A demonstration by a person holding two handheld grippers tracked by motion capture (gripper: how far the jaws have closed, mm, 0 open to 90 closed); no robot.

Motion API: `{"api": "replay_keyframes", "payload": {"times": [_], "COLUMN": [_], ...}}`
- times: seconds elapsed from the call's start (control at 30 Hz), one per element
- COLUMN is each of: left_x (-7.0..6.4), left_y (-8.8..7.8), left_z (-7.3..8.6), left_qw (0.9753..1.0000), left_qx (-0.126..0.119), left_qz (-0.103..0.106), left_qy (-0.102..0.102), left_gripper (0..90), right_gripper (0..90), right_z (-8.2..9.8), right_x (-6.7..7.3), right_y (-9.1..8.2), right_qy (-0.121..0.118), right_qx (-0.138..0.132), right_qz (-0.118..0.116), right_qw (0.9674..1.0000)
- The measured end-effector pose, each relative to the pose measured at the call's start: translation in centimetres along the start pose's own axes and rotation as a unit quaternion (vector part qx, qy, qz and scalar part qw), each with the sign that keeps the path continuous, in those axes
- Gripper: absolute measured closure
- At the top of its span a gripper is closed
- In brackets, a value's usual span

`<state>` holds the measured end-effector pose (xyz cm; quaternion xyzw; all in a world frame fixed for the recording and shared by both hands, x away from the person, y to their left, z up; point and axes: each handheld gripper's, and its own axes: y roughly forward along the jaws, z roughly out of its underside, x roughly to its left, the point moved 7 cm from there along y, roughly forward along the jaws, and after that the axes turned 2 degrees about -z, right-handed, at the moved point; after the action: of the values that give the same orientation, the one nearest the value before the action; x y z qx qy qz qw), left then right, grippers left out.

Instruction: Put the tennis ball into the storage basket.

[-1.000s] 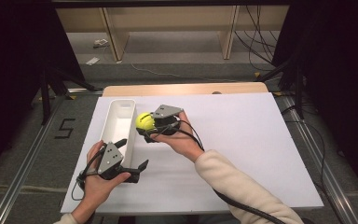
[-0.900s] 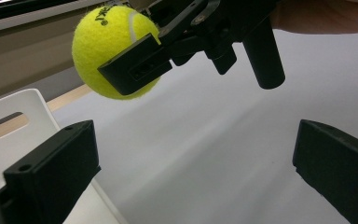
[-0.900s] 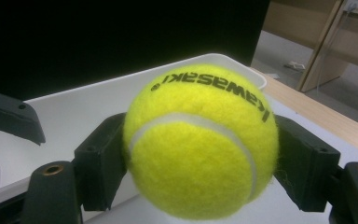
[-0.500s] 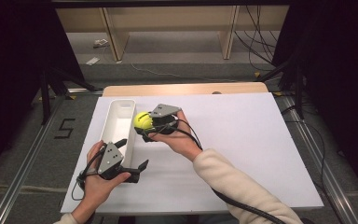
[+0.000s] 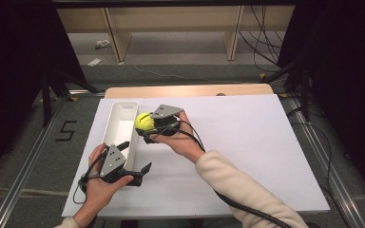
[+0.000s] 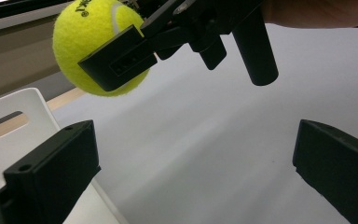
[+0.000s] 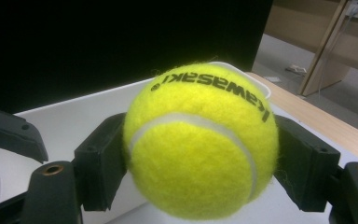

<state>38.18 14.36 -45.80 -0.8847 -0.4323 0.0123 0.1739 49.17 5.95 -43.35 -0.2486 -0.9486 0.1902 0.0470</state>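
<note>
Right gripper view: right hand-held gripper (image 7: 200, 163) clamped across tennis ball (image 7: 200, 149), held just beside white bin (image 5: 119, 128), probably over its rim. Ball light, fuzzy, slightly squashy; grip its equator. Left hand-held gripper (image 5: 135, 159) wide open, empty.

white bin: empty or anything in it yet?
Empty: the white bin shows bare floor in the high view; the tennis ball sits in the right claw beside it.

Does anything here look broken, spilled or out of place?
Nothing stands out. The right gripper holds the tennis ball squarely, beside the white bin, which sits upright on the white table. The left gripper is open and holds nothing.
</note>
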Motion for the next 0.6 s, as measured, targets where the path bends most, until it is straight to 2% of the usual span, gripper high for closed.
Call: {"api": "replay_keyframes", "payload": {"times": [0.6], "left_x": [0.06], "left_y": [-0.06], "left_z": [-0.04], "left_qw": [1.0000], "left_qx": [-0.002], "left_qz": [-0.001], "left_qy": [-0.001], "left_gripper": [0.0], "right_gripper": [26.1], "right_z": [-0.90], "right_x": [0.32], "right_y": [0.69], "right_qy": [-0.005], "right_qx": [-0.007], "right_qz": [-0.004], "right_qw": [1.0000]}}
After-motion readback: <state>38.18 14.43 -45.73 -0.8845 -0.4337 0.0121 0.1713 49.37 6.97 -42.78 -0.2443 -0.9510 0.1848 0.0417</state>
